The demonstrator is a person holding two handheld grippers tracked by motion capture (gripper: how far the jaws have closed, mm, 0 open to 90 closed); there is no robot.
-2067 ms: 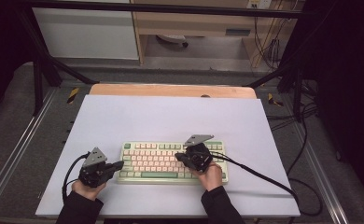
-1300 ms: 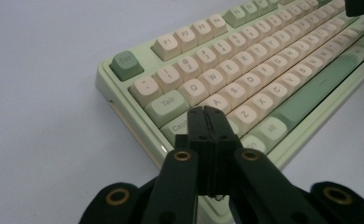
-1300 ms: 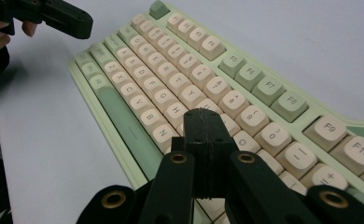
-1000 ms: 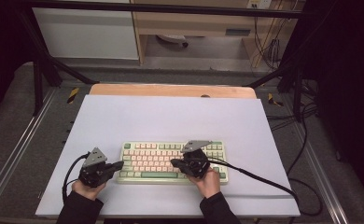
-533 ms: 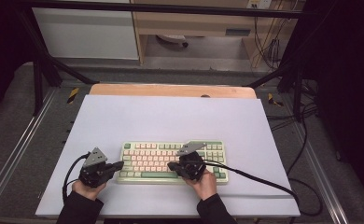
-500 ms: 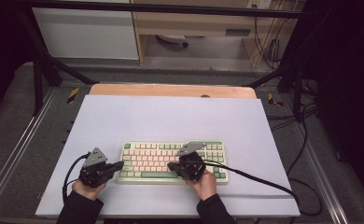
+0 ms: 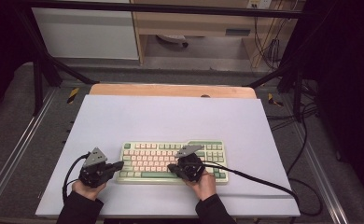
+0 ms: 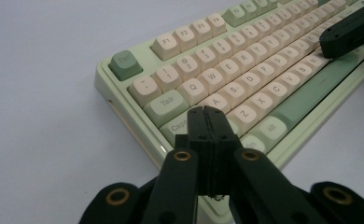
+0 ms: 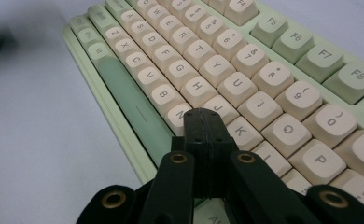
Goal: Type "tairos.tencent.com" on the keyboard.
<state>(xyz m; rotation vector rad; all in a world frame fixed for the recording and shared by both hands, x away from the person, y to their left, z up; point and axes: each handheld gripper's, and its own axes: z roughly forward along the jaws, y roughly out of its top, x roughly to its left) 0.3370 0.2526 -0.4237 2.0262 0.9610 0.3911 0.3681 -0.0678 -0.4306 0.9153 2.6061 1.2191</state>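
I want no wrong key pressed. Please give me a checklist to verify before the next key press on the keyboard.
1. Left gripper jaws shut: ok.
2. Right gripper jaws shut: ok.
3. Keyboard flat on the white table: ok.
4. Right tip over the letter keys, near M: ok.
5. Left tip at the Caps key end: ok.
6. Either tip touching a key: cannot tell.

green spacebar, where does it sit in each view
High view: the green spacebar lies in the keyboard's near row, between the two tools.
Left gripper view: it runs diagonally at right, below the right tool.
Right gripper view: it slants at left centre.
Shared landmark: the letter row Z to M just above it.
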